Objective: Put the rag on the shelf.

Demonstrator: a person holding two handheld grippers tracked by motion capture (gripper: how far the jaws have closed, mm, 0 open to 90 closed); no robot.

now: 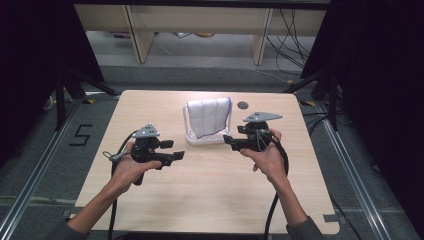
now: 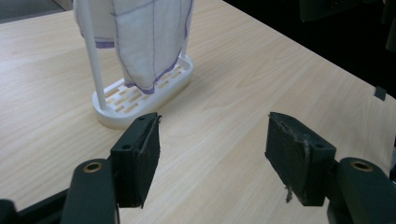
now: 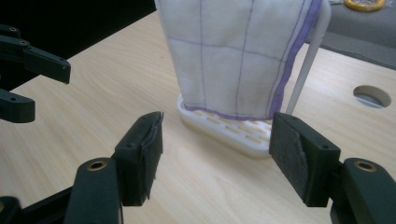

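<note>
We start with the pale wooden surface (image 1: 210,190), which carries one white rack (image 1: 205,138) near its far middle. Over the rack's bar hangs a white cloth (image 1: 209,116) with thin purple grid lines and a purple hem; its lower edge reaches down to the slotted base (image 2: 140,95), whose slots look empty otherwise.

Our left tongs (image 1: 170,150) sit just left of the rack, jaws spread with nothing between them. Our right tongs (image 1: 231,141) sit close to the rack's right end, also spread and empty, pointing at the cloth's lower part.

We judge the work barely begun: the cloth hangs draped and untouched, neither pair of tongs touches it. What is left, as we read it, is closing in, gripping the cloth and lifting it off the bar.

A small round hole (image 1: 243,105) lies in the surface behind the rack.
</note>
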